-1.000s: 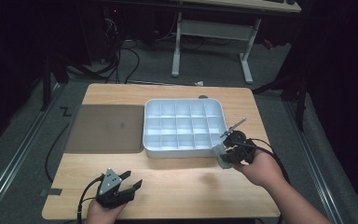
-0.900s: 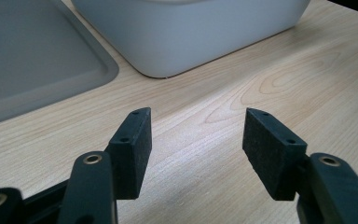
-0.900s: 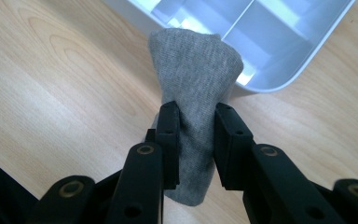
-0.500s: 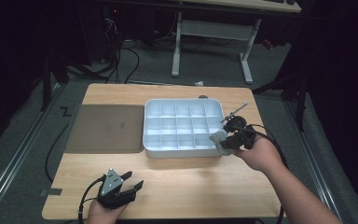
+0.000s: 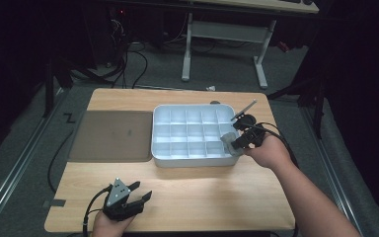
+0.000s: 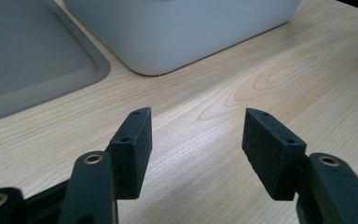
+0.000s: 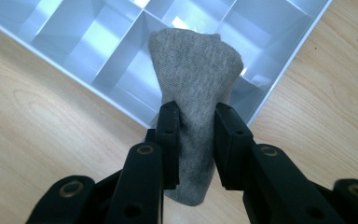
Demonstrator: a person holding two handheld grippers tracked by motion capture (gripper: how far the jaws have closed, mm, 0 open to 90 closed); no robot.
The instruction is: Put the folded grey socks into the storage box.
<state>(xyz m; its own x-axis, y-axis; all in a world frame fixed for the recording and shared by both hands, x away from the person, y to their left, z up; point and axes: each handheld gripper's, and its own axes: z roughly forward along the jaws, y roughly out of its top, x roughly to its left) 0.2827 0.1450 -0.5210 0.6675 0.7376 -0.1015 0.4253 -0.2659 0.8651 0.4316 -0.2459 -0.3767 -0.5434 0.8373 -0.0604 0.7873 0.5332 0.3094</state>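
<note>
A white tray [image 5: 160,123] split into several compartments sits on the wooden table, right of centre. My right gripper [image 5: 238,140] is over the tray's near right corner, shut on a rolled grey sock [image 5: 228,143]. In the right gripper view the grey sock [image 7: 193,77] sticks up between the jaws above the tray [image 7: 279,79], over its corner compartments. My left gripper [image 5: 135,196] rests near the table's front left edge. It stands open [image 6: 196,140] with nothing between its jaws, pointing toward the tray's outer wall [image 6: 177,28].
A flat grey mat [image 5: 111,136] lies left of the tray, and its rim [image 6: 32,70] appears in the left gripper view. Bare wood runs along the table's front. A white desk frame [image 5: 222,34] and cables stand on the floor beyond the table.
My right gripper has carried the grey sock forward and left, from beside the tray's right edge to above its near right corner. The left gripper has stayed put.
</note>
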